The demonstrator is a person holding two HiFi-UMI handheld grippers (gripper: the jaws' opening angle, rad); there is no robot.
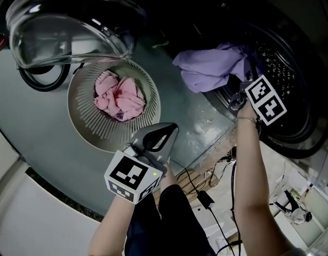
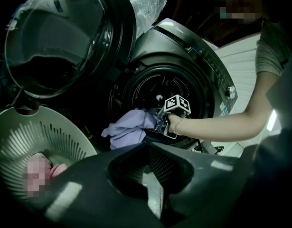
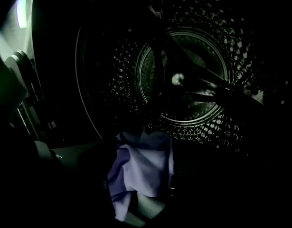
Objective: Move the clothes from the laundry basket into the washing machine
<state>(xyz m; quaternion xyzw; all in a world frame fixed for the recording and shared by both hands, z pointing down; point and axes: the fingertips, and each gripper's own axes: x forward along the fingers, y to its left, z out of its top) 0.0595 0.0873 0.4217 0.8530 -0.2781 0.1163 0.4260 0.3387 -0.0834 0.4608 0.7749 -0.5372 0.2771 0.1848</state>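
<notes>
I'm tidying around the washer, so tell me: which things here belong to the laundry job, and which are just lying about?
Job: purple cloth, held by the right gripper at the washer mouth; pink clothes in the basket; left gripper, shut and empty.
Lying about: loose cables; black loop by the basket.

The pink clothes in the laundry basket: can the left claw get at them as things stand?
Probably yes. The left claw hangs just beside the basket, whose top is open, and nothing covers the pink clothes. Its jaws look shut, so they must open first.
</notes>
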